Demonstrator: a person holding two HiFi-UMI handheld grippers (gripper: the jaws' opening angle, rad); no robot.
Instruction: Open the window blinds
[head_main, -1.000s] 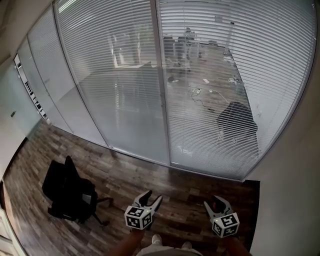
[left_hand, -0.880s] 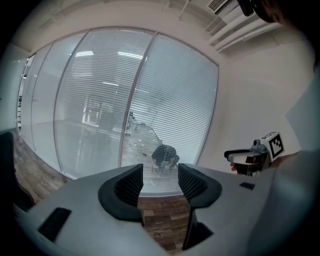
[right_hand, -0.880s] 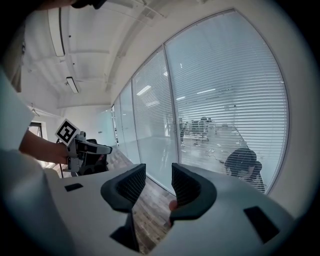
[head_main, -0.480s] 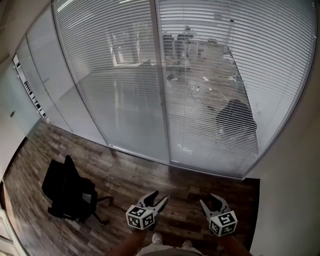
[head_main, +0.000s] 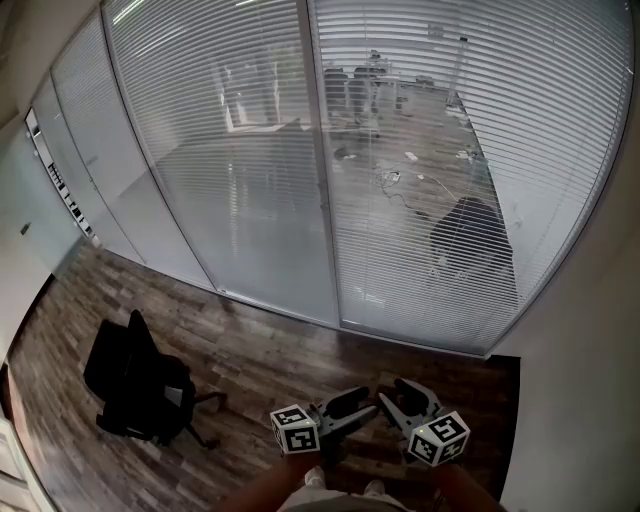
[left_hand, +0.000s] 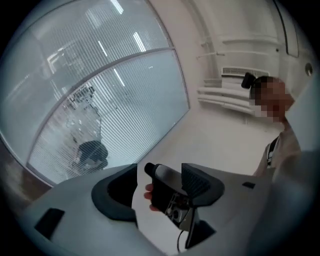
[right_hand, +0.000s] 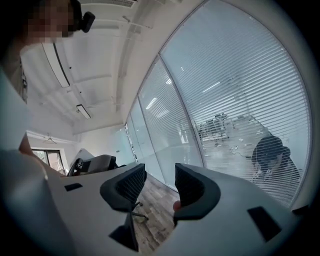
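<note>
White slatted window blinds (head_main: 450, 150) cover the glass wall ahead, and the room beyond shows through the slats. Low in the head view, my left gripper (head_main: 350, 405) points right and my right gripper (head_main: 392, 398) points left, tips close together above the floor. The left gripper (left_hand: 160, 185) has its jaws opening with nothing between them; the other gripper's dark body (left_hand: 167, 192) shows past the gap. My right gripper (right_hand: 160, 187) also has opening jaws with nothing between them. The blinds (left_hand: 115, 100) fill the left of the left gripper view, and the blinds (right_hand: 240, 90) fill the right of the right gripper view.
A black office chair (head_main: 135, 385) stands on the wood floor at the left. A white wall (head_main: 590, 380) closes the right side. Behind the glass sits a dark chair (head_main: 470, 240). The person's shoes (head_main: 315, 480) show below the grippers.
The left gripper has swung right and turned toward the right gripper. The right gripper has shifted left, so the two tips are now close together. Blinds look the same.
</note>
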